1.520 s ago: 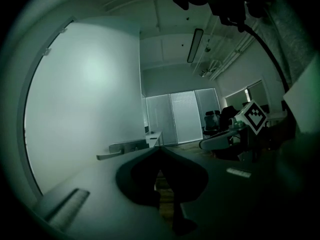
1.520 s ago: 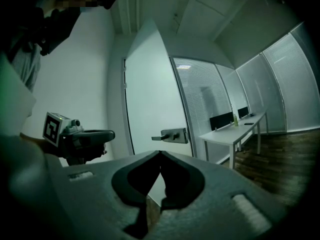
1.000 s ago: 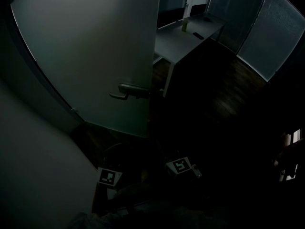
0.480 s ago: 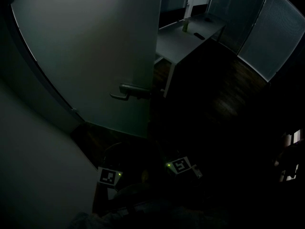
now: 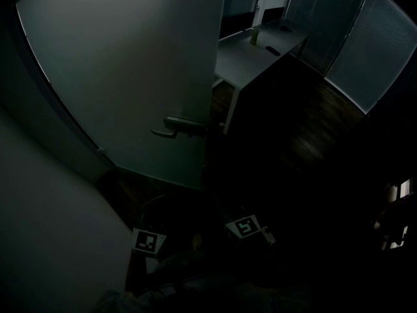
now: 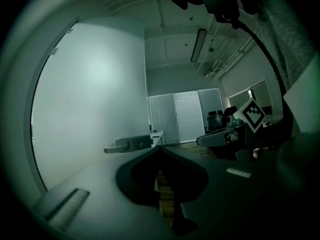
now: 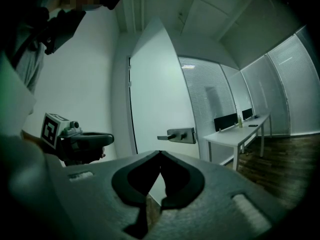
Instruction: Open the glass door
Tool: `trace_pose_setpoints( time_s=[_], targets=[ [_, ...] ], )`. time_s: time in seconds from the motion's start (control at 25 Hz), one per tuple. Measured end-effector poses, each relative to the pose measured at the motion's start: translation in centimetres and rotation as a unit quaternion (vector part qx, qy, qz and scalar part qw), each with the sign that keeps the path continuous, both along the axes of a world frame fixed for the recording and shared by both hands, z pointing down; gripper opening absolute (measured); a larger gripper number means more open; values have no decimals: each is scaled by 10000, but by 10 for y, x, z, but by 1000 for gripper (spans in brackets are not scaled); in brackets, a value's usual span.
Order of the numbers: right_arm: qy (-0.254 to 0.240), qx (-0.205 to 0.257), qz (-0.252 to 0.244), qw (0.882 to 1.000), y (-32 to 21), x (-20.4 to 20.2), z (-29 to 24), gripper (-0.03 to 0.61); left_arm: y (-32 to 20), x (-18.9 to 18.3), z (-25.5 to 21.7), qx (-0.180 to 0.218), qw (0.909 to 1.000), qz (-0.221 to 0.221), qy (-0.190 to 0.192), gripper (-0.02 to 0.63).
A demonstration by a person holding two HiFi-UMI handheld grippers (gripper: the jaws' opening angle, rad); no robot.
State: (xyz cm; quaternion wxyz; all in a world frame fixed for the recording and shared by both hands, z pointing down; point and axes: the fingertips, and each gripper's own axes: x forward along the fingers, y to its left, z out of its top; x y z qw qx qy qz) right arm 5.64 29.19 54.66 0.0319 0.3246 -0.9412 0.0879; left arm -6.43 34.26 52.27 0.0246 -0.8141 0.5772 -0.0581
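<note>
The frosted glass door [image 5: 130,64] stands ajar, its free edge toward the dark room. Its metal lever handle [image 5: 176,126] sits near that edge, also seen as the handle [image 6: 127,144] and the handle [image 7: 177,134]. Both grippers hang low near the person's body, well short of the door and touching nothing. In its own view my left gripper [image 6: 159,148] is shut with nothing between its jaws and points toward the door [image 6: 90,99]. My right gripper [image 7: 160,153] is likewise shut and empty, aimed at the door [image 7: 155,99]. The head view shows mainly their marker cubes, left [image 5: 148,241] and right [image 5: 245,227].
A white desk [image 5: 257,51] with a small bottle [image 5: 253,34] stands beyond the door opening. Windows with blinds [image 5: 365,44] line the far side. A pale wall [image 5: 52,240] runs along the left. The floor is dark wood and the room is dim.
Small green lights that showed on both grippers half a second ago are off now. The door and both grippers have kept their places.
</note>
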Motion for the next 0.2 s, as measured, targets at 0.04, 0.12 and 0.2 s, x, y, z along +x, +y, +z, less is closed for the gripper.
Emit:
trace_pose_setpoints(
  time_s=[0.04,0.12,0.2],
  targets=[
    [-1,-4,3,10000,0,0,0,2,0,0,1,-10,10000,3,-11,3],
    [2,-8,9,10000,-1,0,-1,2,0,0,1,-10,10000,11,-19,3],
    [3,-11,11,10000,-2,-1,0,2,-1,0,1,7,10000,19,-20,3]
  ],
)
